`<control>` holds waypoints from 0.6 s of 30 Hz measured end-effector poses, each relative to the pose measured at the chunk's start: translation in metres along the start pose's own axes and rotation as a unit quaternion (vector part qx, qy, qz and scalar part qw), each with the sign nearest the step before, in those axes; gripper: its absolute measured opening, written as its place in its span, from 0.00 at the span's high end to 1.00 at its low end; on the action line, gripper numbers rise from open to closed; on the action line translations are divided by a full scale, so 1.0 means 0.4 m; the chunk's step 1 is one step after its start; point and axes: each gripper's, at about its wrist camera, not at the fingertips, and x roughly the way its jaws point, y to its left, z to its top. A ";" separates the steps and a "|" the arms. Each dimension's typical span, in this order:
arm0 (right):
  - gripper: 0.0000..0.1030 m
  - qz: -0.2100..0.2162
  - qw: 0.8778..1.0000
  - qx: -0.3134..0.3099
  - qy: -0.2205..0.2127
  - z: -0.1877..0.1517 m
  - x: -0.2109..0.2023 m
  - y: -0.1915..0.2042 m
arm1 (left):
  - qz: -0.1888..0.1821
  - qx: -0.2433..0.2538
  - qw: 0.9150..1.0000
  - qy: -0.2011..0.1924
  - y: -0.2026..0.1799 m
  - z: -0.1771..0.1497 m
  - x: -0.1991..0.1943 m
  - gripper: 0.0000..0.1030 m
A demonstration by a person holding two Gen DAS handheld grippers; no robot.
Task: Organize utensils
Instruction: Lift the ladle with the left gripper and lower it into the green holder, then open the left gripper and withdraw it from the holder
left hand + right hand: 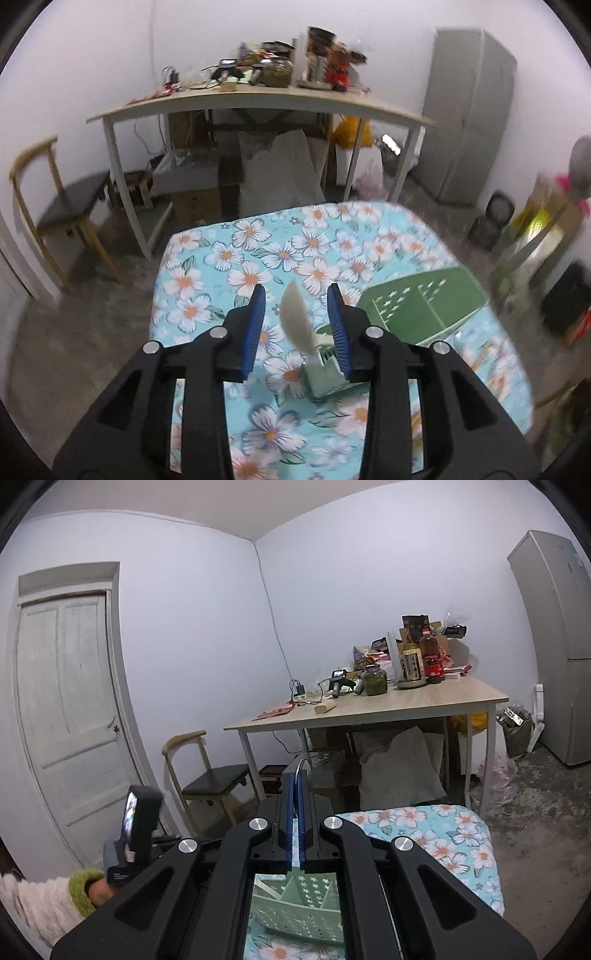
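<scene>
Two parted blue fingers [255, 325], one pale spoon [295, 317], one green basket [424, 306].

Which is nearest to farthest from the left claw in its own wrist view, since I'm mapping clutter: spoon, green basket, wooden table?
1. spoon, between the open left claw's fingers.
2. green basket, just right, on the floral cloth.
3. wooden table, across the room.

Green star-holed basket [421, 314] on turquoise floral cloth [229, 258].
</scene>
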 end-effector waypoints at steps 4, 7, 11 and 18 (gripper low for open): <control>0.98 0.022 1.000 0.013 -0.010 0.017 0.000 -0.002 | -0.015 -0.035 0.999 -0.017 0.039 -0.029 -0.047 0.54; 0.98 0.034 0.999 0.024 -0.007 0.016 0.020 -0.003 | -0.028 -0.066 0.997 -0.016 0.070 -0.067 -0.073 0.45; 0.98 0.043 0.998 0.039 0.012 -0.013 0.068 -0.011 | -0.036 -0.093 0.995 0.006 0.090 -0.147 -0.074 0.38; 0.98 0.015 0.996 0.041 0.076 -0.107 0.181 -0.034 | -0.039 -0.111 0.992 0.044 0.087 -0.266 -0.048 0.31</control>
